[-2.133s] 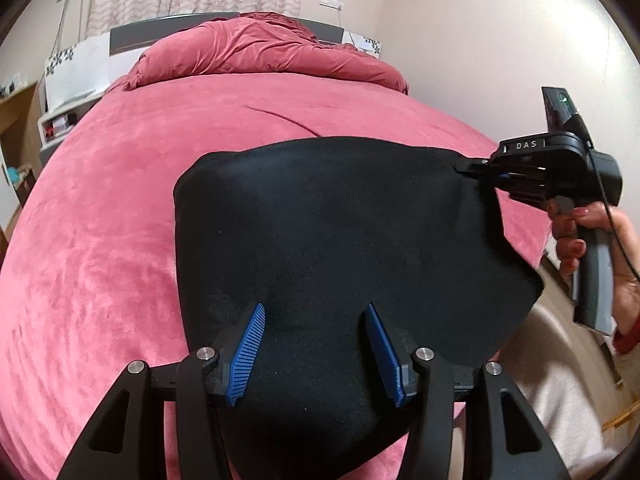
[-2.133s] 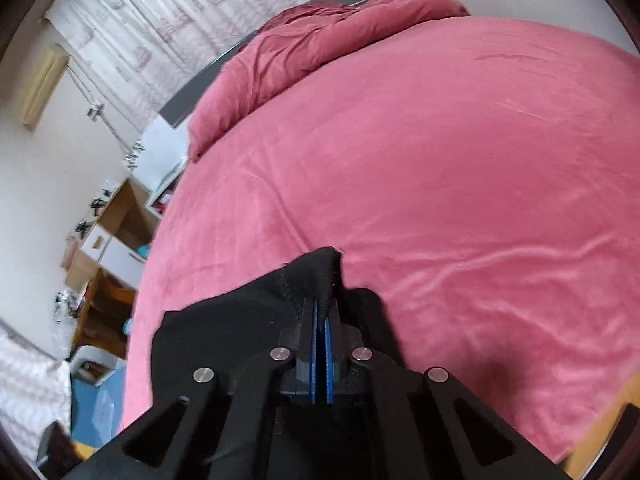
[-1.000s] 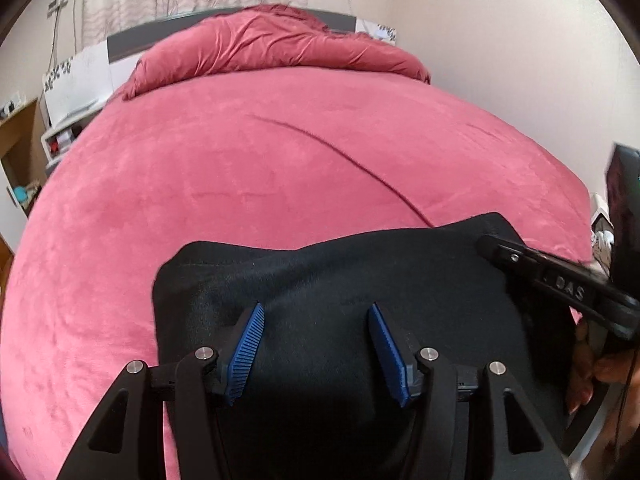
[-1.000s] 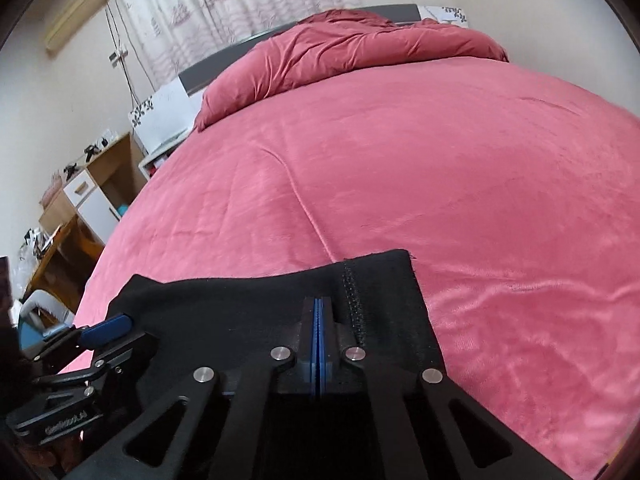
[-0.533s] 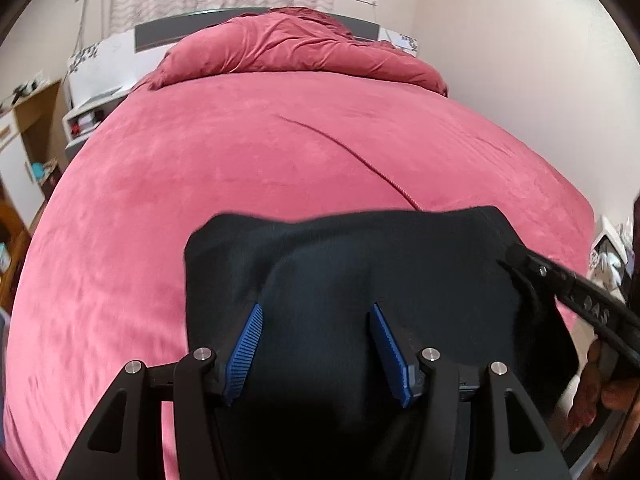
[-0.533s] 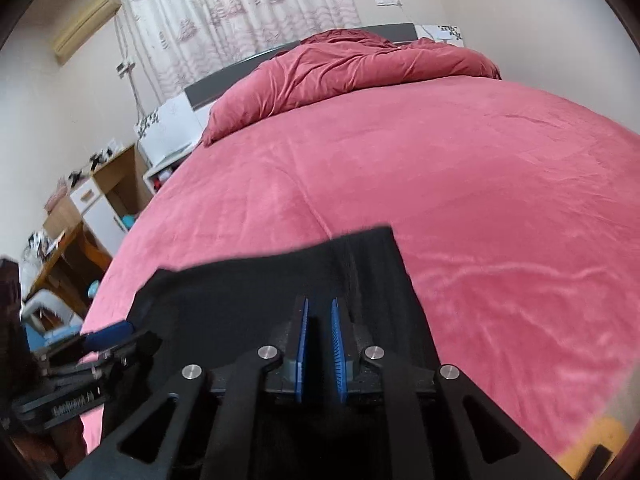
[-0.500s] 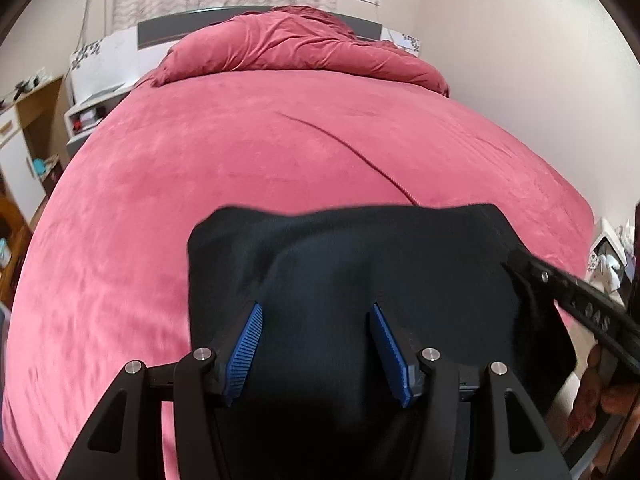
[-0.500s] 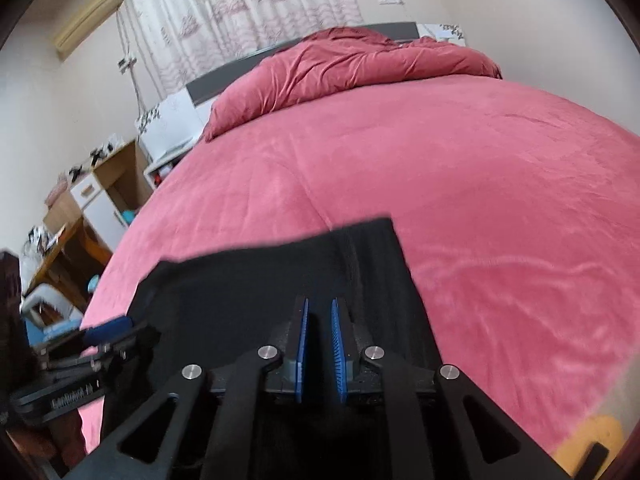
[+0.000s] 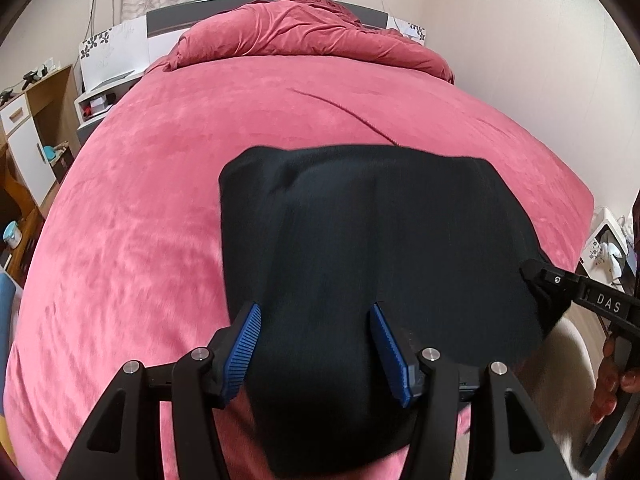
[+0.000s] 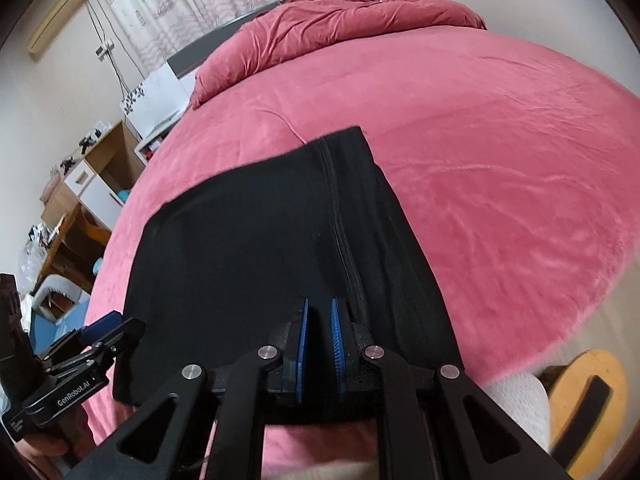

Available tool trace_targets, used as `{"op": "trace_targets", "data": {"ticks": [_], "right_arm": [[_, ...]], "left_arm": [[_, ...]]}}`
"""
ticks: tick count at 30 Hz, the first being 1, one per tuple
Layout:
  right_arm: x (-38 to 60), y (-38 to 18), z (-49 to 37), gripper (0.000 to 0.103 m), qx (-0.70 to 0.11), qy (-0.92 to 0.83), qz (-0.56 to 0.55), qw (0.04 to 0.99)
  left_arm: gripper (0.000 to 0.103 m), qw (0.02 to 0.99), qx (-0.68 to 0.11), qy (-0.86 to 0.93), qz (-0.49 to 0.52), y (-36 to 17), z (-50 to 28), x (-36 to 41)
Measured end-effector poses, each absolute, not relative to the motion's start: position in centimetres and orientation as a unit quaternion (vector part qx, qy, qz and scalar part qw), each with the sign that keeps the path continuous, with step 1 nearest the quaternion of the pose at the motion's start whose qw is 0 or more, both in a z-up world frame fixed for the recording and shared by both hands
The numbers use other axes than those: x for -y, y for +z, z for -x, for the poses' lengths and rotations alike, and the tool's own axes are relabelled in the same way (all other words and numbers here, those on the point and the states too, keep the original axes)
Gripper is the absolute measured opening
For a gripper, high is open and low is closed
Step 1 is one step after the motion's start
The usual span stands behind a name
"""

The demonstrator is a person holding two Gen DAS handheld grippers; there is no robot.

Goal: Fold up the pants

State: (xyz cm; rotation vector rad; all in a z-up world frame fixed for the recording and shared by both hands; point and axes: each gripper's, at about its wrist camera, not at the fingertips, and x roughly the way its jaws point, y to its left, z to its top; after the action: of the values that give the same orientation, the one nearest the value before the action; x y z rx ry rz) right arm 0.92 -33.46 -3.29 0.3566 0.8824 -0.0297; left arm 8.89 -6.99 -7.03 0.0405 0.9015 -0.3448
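Right wrist only: pants (image 10: 256, 240) seam.

— What's the bedspread (image 9: 152, 208) made of?
— Pink plush cloth, velvety, with a soft sheen where the nap catches light.
— The pants (image 9: 380, 232)?
— Matt black knit; a ribbed seam runs toward twelve o'clock in the right wrist view.
— The left gripper (image 9: 316, 340)?
— Matt black plastic, silver metal screws, ridged blue pads (image 9: 246, 340).
— The cabinet (image 9: 36, 128) at nine o'clock?
— Wood, with smooth white fronts.
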Motion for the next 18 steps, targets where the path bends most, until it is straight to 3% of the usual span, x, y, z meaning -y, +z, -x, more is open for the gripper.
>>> {"op": "trace_targets", "data": {"ticks": [5, 18], "right_arm": [[34.0, -3.5, 0.3, 0.012, -0.434, -0.011, -0.186, 0.882], [34.1, -3.4, 0.5, 0.013, -0.447, -0.008, -0.176, 0.877]], "left_arm": [[0.064, 0.879, -0.444, -0.174, 0.011, -7.7, -7.0, 5.4], [0.065, 0.85, -0.475, -0.215, 0.072, -9.0, -4.7, 3.3]]}}
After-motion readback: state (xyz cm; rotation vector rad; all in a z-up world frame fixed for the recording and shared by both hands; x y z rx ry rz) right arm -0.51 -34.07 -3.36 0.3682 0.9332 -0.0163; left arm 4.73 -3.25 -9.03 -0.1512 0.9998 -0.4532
